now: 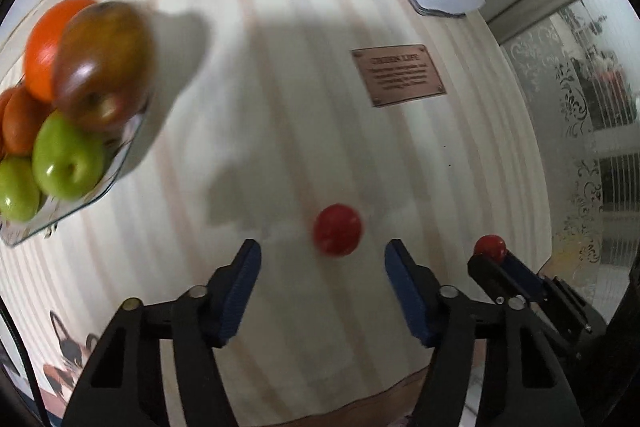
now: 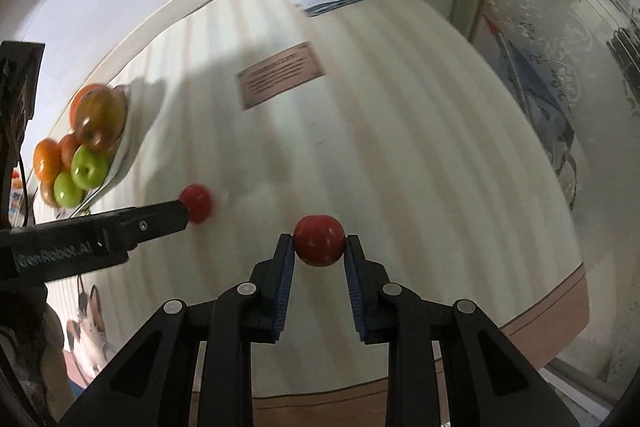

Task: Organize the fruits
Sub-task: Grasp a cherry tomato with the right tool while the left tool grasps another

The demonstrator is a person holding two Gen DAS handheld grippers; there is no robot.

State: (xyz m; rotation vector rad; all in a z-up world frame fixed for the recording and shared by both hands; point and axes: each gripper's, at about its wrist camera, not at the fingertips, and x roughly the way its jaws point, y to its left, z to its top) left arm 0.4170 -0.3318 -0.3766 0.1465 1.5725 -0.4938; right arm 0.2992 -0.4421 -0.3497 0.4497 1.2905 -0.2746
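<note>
Glossy green apples [image 1: 68,157]; matt striped tablecloth [image 1: 280,107]; smooth red fruit [image 2: 319,241].

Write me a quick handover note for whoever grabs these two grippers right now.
Right gripper: shut on a small red fruit, low over the table.
Left gripper: open, nothing held; a second small red fruit sits on the table just ahead of its fingertips.
Plate at the far left already holds green apples, oranges and a reddish apple.
Left to do: probably grasp the second red fruit and sort both.
</note>
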